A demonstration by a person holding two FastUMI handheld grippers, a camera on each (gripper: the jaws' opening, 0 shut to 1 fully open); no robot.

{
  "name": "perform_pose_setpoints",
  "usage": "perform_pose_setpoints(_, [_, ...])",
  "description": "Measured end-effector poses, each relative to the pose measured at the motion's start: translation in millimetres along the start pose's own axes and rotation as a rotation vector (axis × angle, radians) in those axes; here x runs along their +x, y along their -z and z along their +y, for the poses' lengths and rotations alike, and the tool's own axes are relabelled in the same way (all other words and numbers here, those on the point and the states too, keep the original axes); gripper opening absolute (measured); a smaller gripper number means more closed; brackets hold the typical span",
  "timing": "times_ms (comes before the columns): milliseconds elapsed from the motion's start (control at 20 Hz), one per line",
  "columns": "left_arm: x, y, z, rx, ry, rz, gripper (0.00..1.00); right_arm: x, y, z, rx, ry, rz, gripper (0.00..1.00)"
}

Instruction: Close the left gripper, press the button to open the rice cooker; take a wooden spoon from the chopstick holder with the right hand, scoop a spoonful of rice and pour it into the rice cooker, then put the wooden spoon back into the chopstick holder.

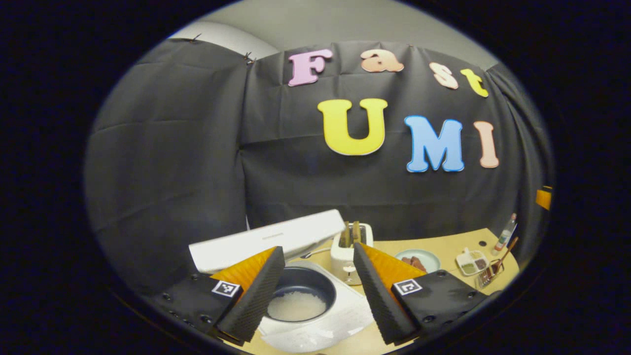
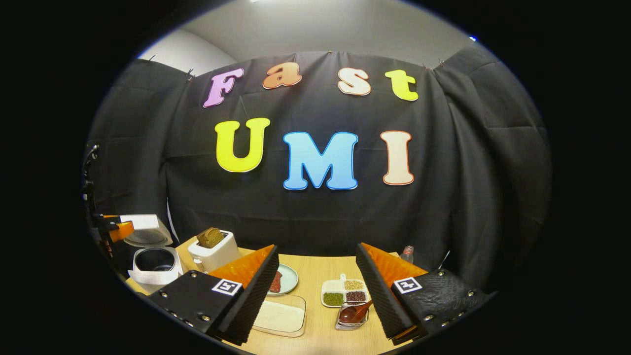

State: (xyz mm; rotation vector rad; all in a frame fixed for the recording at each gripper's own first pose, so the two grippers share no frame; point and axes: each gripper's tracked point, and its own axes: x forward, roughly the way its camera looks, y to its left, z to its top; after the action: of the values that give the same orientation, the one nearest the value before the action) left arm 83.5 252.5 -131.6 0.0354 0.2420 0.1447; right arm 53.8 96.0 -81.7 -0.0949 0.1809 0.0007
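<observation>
The white rice cooker [image 1: 315, 325] stands open, its lid [image 1: 266, 240] tipped back, and white rice lies in the dark inner pot [image 1: 298, 304]. My left gripper [image 1: 318, 247] hovers open just above the pot, a finger on either side. In the right gripper view the cooker [image 2: 154, 276] is at the far left. The wooden spoon [image 2: 356, 312] rests in the chopstick holder [image 2: 345, 325], just ahead of my open, empty right gripper [image 2: 316, 246]. A clear tray of rice [image 2: 280, 315] lies by the right gripper's left finger. The spoon's handle [image 1: 508, 249] sticks up at far right.
A white toaster [image 1: 351, 251] holding bread stands behind the cooker. On the wooden table [image 2: 315, 276] are a plate of dark food [image 2: 285, 280], a divided dish of beans [image 2: 345, 292] and a small bottle [image 2: 406, 254]. Black cloth walls close in the back and sides.
</observation>
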Motion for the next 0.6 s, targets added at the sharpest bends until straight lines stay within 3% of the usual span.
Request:
perform_pose_setpoints(350, [-33, -55, -40, -0.001, 0.069, -0.213, 0.96, -8, 9, -22, 0.032, 0.077, -0.008, 0.96])
perform_pose_setpoints(600, [-30, -56, -57, -0.049, 0.143, -0.24, 0.96, -13, 26, -41, 0.037, 0.135, -0.004, 0.96])
